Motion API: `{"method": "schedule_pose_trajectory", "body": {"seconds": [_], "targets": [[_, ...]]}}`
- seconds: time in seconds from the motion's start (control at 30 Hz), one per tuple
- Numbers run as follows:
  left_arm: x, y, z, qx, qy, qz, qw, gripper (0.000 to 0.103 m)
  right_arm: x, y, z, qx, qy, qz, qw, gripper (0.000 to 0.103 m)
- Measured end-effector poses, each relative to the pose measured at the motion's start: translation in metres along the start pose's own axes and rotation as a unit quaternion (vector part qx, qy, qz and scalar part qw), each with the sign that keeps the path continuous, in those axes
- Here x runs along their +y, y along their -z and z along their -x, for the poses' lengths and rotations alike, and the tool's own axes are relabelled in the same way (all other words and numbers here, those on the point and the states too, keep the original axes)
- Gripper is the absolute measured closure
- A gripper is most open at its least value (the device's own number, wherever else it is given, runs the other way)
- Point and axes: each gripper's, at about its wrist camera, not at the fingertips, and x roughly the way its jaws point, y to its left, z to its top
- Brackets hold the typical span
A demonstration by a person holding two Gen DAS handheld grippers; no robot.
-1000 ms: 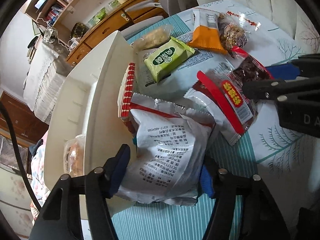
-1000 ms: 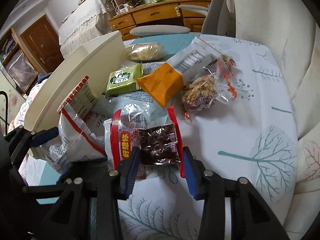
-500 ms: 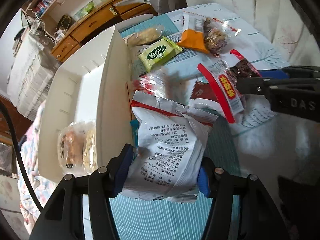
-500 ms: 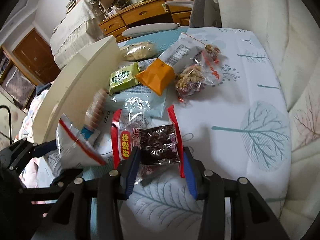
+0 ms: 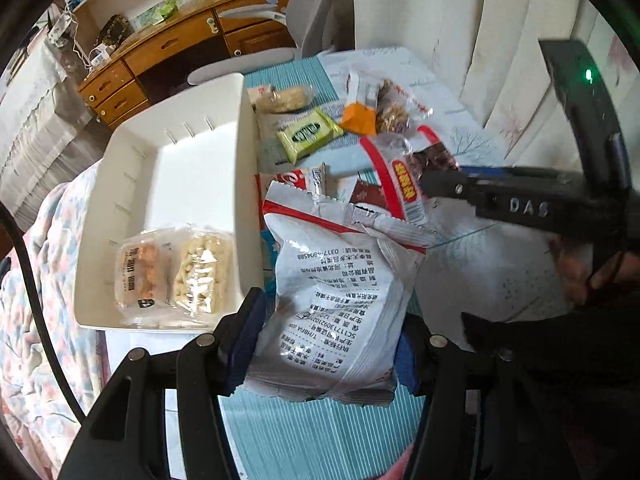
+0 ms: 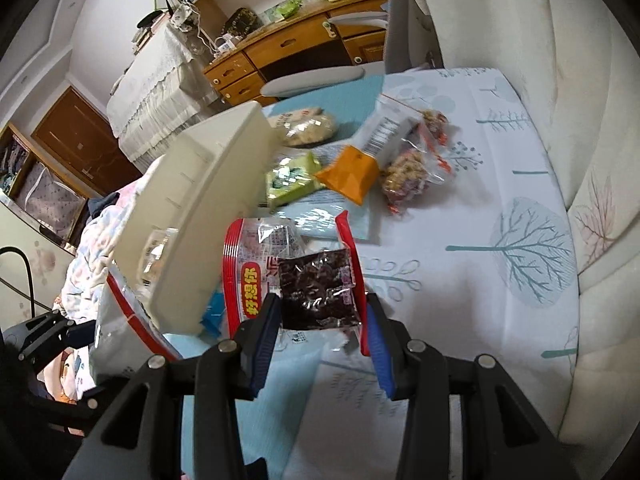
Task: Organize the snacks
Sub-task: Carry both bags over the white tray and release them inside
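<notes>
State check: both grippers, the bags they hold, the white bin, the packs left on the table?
left gripper: shut on white bag, lifted
right gripper: shut on red bag, lifted
white bin: two packs inside
green pack: lying on the table
orange pack: lying on the table

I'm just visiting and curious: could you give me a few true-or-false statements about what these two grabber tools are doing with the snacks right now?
1. The left gripper holds a white snack bag between its fingers. True.
2. The right gripper is empty. False: it grips a red-edged packet of dark snacks.
3. The white bin has no snacks inside. False: two clear packets lie in it.
4. A green packet lies on the table outside the bin. True.
</notes>
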Motion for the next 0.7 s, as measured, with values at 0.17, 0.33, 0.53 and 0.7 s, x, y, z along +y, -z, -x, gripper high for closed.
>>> {"method": "schedule_pose_trajectory", "body": {"seconds": [0.17,0.33,0.53,0.7], "targets": [[0.03,-0.005,0.027,-0.029,0.032,0.027,0.9987,0.046,0.032,-0.002,0.011,-0.017,-0.005,0.014,1.0,0.061],[0.064,-0.008,0.047,-0.059,0.049,0.048,0.9959,0.046,0.066,-0.006,0.012,-0.024,-0.018,0.03,0.999,0.06],[0.109,-0.008,0.064,-0.087,0.068,0.071,0.9913,0.046,0.105,-0.01,0.008,-0.032,-0.032,0.04,0.998,0.061],[0.151,-0.008,0.07,-0.1,0.083,0.094,0.9871,0.046,0.138,-0.013,0.0,-0.041,-0.035,0.042,0.998,0.06]]}}
